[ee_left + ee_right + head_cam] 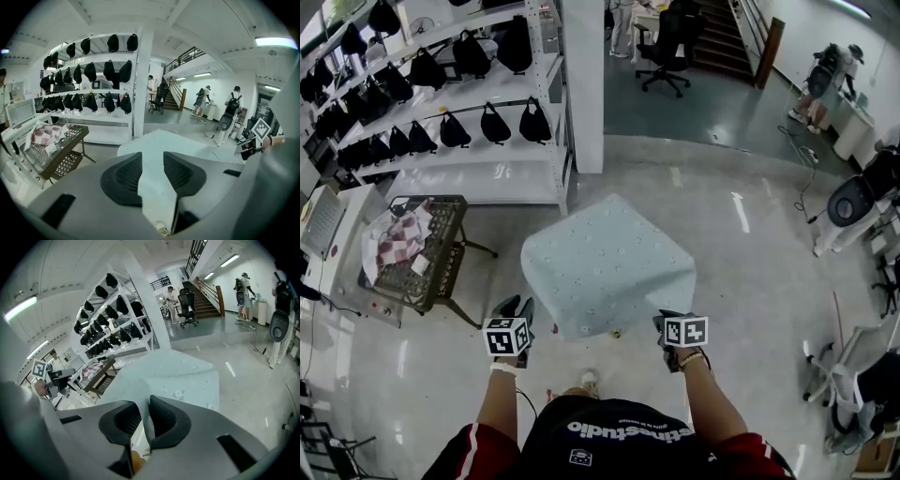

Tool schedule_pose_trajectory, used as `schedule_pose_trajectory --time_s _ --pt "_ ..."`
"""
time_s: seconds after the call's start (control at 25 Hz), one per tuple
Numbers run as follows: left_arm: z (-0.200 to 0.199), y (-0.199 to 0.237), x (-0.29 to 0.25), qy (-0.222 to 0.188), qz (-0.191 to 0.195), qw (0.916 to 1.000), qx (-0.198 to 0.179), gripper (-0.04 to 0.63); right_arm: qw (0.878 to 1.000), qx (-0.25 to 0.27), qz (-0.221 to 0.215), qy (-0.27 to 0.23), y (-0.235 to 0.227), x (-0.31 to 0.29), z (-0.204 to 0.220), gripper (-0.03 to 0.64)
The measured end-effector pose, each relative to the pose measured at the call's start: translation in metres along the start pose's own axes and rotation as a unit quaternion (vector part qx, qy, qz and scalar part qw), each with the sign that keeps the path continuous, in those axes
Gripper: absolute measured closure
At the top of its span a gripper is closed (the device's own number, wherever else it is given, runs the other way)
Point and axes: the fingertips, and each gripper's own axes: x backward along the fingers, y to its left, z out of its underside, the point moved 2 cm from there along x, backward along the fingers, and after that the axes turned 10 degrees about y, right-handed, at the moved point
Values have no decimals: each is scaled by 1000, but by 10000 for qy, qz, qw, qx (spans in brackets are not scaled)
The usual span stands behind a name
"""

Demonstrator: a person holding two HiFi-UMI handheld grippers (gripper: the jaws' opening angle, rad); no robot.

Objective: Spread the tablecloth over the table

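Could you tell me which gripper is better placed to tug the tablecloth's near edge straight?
Right, probably: the right gripper has the tablecloth edge between its slightly parted jaws, needing only to close. The left gripper stands wide open beside the corner.

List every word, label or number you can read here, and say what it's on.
"studio": part of the white print on the person's black shirt, upside down from the head view; the rest is unclear.
Shirt badge: too small to read.
Left marker cube and right marker cube: square patterns only, no words.
Tablecloth tag: blurred.
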Motion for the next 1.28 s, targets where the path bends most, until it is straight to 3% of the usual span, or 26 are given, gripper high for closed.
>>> schedule_pose_trajectory --time_s 0.52,0.84,1.28 --pt "-23 -35 -13 -87 326 9992 -207 442 9962 645 317 485 -10 9 33 471" --pt "-40 -79 -29 -126 650 9964 -521 442 9944 484 133 934 -31 22 82 454" --pt "-59 -120 -24 -292 841 9937 -685 442 9982 134 263 513 -60 59 80 454"
